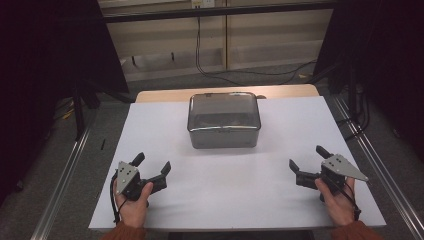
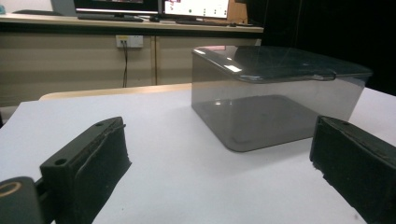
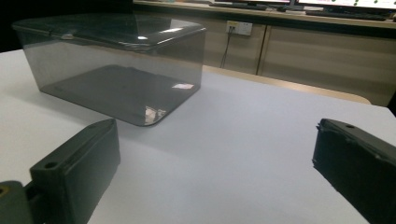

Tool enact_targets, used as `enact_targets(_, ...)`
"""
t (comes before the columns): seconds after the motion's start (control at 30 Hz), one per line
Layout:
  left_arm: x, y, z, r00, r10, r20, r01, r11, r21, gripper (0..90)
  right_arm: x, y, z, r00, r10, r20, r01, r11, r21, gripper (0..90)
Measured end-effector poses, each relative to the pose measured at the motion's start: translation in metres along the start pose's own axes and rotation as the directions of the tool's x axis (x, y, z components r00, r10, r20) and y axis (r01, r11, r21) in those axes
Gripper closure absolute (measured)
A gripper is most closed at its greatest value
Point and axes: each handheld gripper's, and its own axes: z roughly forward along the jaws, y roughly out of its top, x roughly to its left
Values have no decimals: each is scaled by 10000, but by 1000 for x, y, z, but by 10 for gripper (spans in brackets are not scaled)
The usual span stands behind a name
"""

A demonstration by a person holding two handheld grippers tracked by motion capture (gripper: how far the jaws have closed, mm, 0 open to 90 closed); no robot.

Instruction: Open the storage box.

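- Here, a smoky see-through box (image 1: 224, 121) with its lid (image 1: 223, 110) on sits at the far middle of the white worktop (image 1: 225, 190), nothing touching it.
- The left gripper (image 1: 152, 165) rests near the front left edge, well apart from the box; its jaws are spread wide with only bare worktop between them.
- The right gripper (image 1: 308, 159) is near the front right edge, likewise spread wide and grasping nothing.
- A hand (image 1: 133, 202) holds each gripper from below.
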Motion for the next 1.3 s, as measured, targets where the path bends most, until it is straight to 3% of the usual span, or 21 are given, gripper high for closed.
enact_targets(0.07, 0, 0, 0, 10000, -48, -3, 48, 10000, 79, 39, 2, 0, 1, 9999, -59, -82, 59, 10000, 35, 2)
enact_targets(0.1, 0, 0, -1, 9998, 139, -107, -138, 9999, 47, 39, 3, 0, 1, 9999, -66, -151, 67, 10000, 65, 2)
enact_targets(0.4, -2, 1, -1, 9999, 19, 111, -19, 10000, 10, 40, 11, 4, 9, 9987, -81, -503, 84, 9999, 58, 2)
enact_targets(0.47, -2, 0, 0, 9997, 103, 209, -105, 9999, 125, 42, 16, 5, 13, 9970, -40, -767, 45, 10000, 62, 4)
enact_targets(0.87, -1, 0, 0, 9999, 61, 127, -63, 9999, 142, 44, 35, 12, 31, 9933, -262, -1123, 257, 9997, -55, 1)
enact_targets(1.1, -5, 1, -1, 9995, 97, 298, -100, 9999, 84, 43, 45, 15, 36, 9898, -334, -1386, 353, 9993, 116, 0)
enact_targets(1.3, -8, 0, 1, 9992, 153, 360, -158, 9998, 131, 43, 54, 23, 47, 9860, -383, -1621, 365, 9992, -145, 0)
